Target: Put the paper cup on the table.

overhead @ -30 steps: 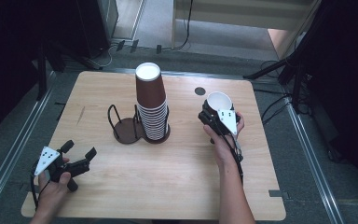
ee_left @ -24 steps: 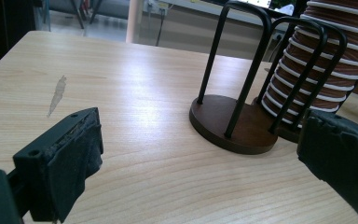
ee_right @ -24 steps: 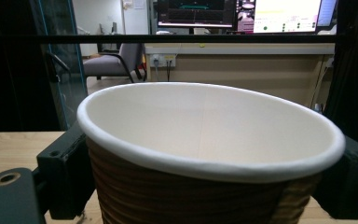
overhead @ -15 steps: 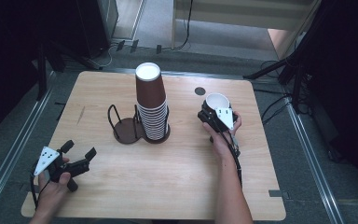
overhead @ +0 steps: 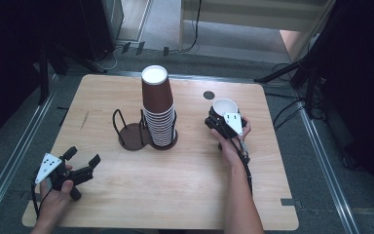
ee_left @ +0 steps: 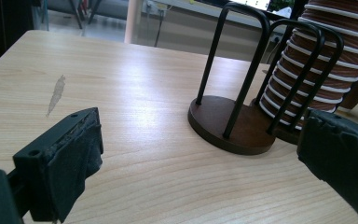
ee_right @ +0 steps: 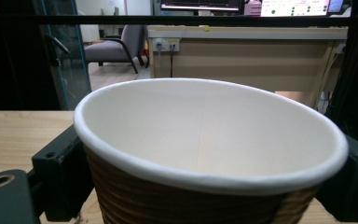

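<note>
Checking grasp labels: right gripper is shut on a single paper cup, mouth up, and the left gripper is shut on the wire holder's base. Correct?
Not quite. The left gripper holds nothing: the left gripper view shows its jaws wide apart over bare table, short of the wire holder. The rest stands: the right gripper is shut on a single paper cup, mouth up.

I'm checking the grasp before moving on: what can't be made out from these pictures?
- Cup base, right gripper view: cut off by the bottom edge.
- Right tool jaws, high view: hidden under its grey plate and the hand.
- Cup stack top, left gripper view: cut off by the top edge.
</note>
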`<state>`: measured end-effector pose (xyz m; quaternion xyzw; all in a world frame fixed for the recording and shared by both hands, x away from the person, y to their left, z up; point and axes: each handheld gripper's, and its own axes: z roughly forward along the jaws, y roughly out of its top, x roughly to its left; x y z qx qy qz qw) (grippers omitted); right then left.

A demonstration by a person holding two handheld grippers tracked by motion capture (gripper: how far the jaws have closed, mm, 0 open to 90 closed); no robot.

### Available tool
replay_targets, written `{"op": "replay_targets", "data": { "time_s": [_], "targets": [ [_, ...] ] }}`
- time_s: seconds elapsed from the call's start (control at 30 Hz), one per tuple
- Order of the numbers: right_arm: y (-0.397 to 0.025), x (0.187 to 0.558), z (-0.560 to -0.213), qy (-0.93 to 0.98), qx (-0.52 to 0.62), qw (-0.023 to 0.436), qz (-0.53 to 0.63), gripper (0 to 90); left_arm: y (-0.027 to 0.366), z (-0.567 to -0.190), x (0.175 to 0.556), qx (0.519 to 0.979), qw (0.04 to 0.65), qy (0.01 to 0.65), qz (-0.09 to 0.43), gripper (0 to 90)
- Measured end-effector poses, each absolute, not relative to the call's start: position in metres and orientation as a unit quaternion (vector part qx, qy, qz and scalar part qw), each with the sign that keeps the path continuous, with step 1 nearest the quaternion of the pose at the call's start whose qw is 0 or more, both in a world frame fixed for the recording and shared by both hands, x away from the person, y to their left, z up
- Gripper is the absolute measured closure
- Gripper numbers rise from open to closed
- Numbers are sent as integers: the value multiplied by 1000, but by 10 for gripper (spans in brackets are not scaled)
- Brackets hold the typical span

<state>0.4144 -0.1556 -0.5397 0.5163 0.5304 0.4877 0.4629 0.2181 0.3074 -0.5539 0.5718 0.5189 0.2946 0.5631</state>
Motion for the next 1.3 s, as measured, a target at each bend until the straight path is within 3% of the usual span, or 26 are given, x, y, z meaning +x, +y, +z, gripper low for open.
{"op": "replay_targets", "data": {
  "time_s": [0.47, 1.3],
  "targets": [
    [-158, 412, -539, 546, 520, 449, 480, 3, 307, -554, 218, 572, 562, 519, 296, 8],
    [-175, 376, -518, 540, 507, 435, 513, 0, 306, -554, 218, 577, 558, 516, 299, 8]
  ]
}}
